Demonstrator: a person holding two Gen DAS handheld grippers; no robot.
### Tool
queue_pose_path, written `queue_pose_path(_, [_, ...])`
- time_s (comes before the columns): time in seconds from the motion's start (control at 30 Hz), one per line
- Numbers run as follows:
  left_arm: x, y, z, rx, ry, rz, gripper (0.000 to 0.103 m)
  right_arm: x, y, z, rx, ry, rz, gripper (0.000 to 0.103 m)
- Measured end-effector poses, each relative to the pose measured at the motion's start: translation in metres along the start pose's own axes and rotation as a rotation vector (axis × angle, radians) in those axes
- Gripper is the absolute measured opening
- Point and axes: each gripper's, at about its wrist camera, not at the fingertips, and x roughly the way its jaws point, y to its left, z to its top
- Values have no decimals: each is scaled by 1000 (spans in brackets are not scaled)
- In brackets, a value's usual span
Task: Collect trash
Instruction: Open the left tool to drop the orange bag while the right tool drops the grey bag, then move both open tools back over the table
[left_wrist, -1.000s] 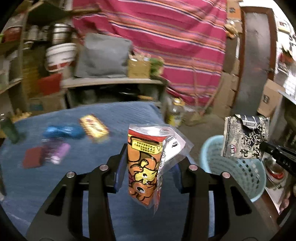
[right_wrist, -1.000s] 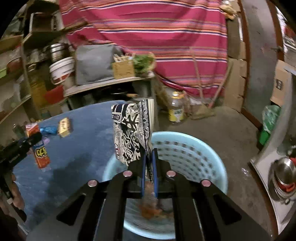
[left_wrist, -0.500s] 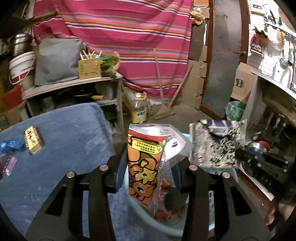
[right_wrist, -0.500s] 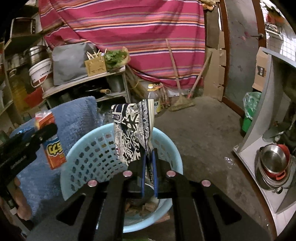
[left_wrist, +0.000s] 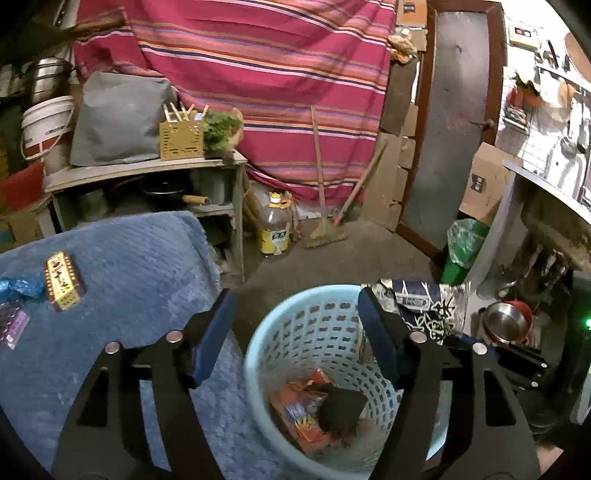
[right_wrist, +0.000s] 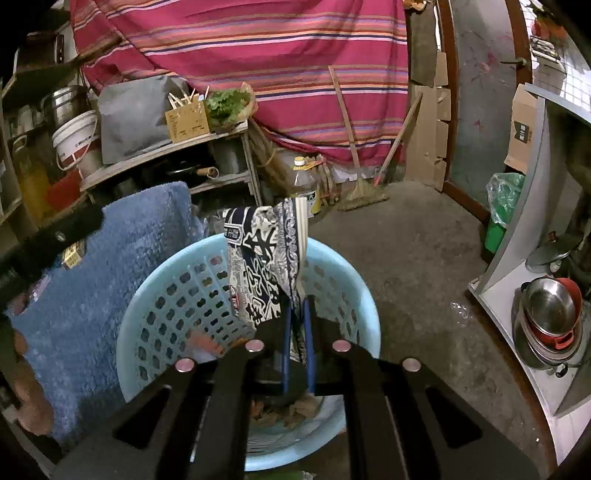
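Observation:
A light blue perforated basket (left_wrist: 295, 325) stands on the floor beside the blue-covered table (left_wrist: 122, 266). My left gripper (left_wrist: 295, 314) is open and empty above it. An orange snack bag (left_wrist: 301, 410) lies in the basket bottom with other wrappers. My right gripper (right_wrist: 297, 306) is shut on a black-and-white patterned wrapper (right_wrist: 262, 258) and holds it over the basket (right_wrist: 177, 280); the wrapper also shows in the left wrist view (left_wrist: 428, 306). On the table lie a yellow packet (left_wrist: 62, 280), a blue wrapper (left_wrist: 18, 286) and a purple wrapper (left_wrist: 13, 325).
A wooden shelf unit (left_wrist: 147, 173) with a bucket, box and greens stands behind the table. An oil bottle (left_wrist: 275, 225) and brooms (left_wrist: 325, 229) stand on the floor. A green bin (left_wrist: 461, 247), steel pots (right_wrist: 550, 321) and a counter are at the right.
My left gripper has opened and the orange snack bag has dropped into the basket. The right gripper still holds its wrapper over the basket, a little lower.

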Motion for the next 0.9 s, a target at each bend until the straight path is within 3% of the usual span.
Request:
queue_pose_path(0.17, [-23,29,-2,-13,-39,93,87,4,9,-2,-12,3,-7,7])
queue_pose_path(0.37, [-58,91,-6,-82,-54,205,92,10,27,-6,-41,-2,-14,12])
queue_pose_path(0.47, [-81,122,-10,-113,-74,270,95,16,35,-8,-52,10,-23,27])
queue_pose_path(0.53, [-95,139,-12,-106,-79,320,96,19,38,-10,-57,10,-43,60])
queue_pose_path(0.8, [-153,214,-22,-119,-118,480,97,18,60,-8,-41,-22,-50,82])
queue_pose_path(0.9, [-165,238,-24,-120,-122,523,97,10,84,-1,-50,-62,-31,84])
